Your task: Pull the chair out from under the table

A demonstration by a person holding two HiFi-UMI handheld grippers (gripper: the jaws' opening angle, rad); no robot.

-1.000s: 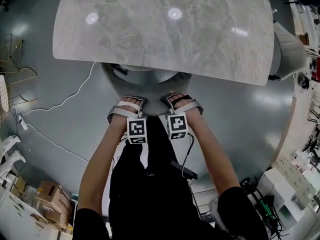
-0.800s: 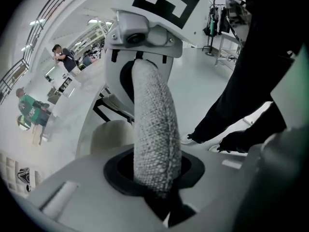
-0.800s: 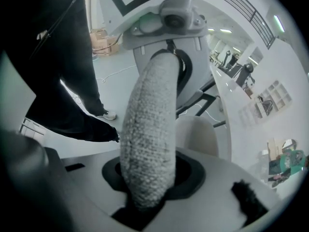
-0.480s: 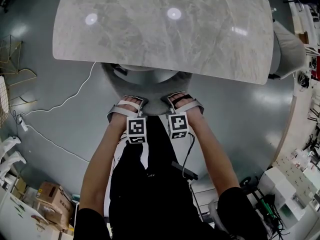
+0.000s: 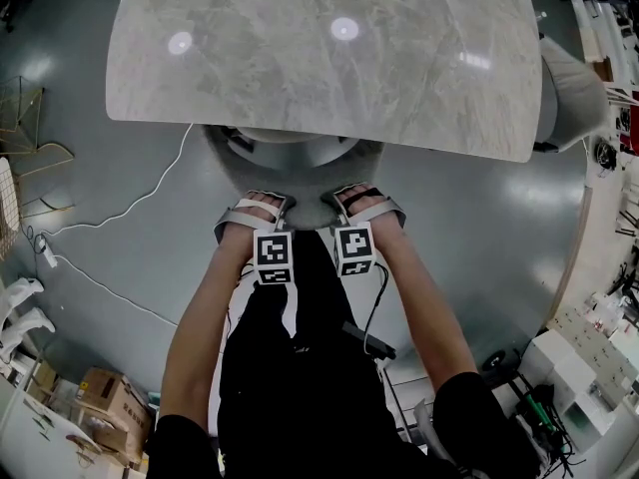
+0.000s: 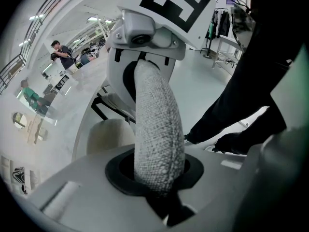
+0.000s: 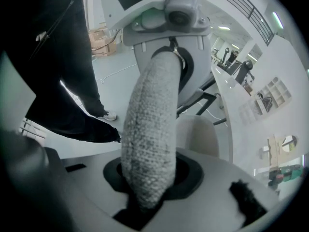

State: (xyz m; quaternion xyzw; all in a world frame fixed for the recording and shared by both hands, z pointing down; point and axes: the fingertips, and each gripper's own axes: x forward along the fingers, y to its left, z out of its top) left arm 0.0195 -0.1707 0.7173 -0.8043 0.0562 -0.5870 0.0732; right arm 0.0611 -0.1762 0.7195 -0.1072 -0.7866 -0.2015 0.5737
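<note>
Left gripper [image 5: 258,208] and right gripper [image 5: 361,204] closing, jaws squeezing the padded backrest rim [image 6: 157,139] of the chair [image 5: 290,163]. Soft cover, probably hefty frame; hold top rim at 2 points.

A chair [image 5: 290,173] with a curved backrest, upholstered in coarse grey woven fabric, is shown upright and pushed in under the near edge of a rounded rectangular table [image 5: 319,58] with a glossy grey marble-look top. Its pale cream seat [image 6: 104,134] is tucked beneath the tabletop, and only the padded backrest rim [image 7: 149,149] is exposed.
</note>
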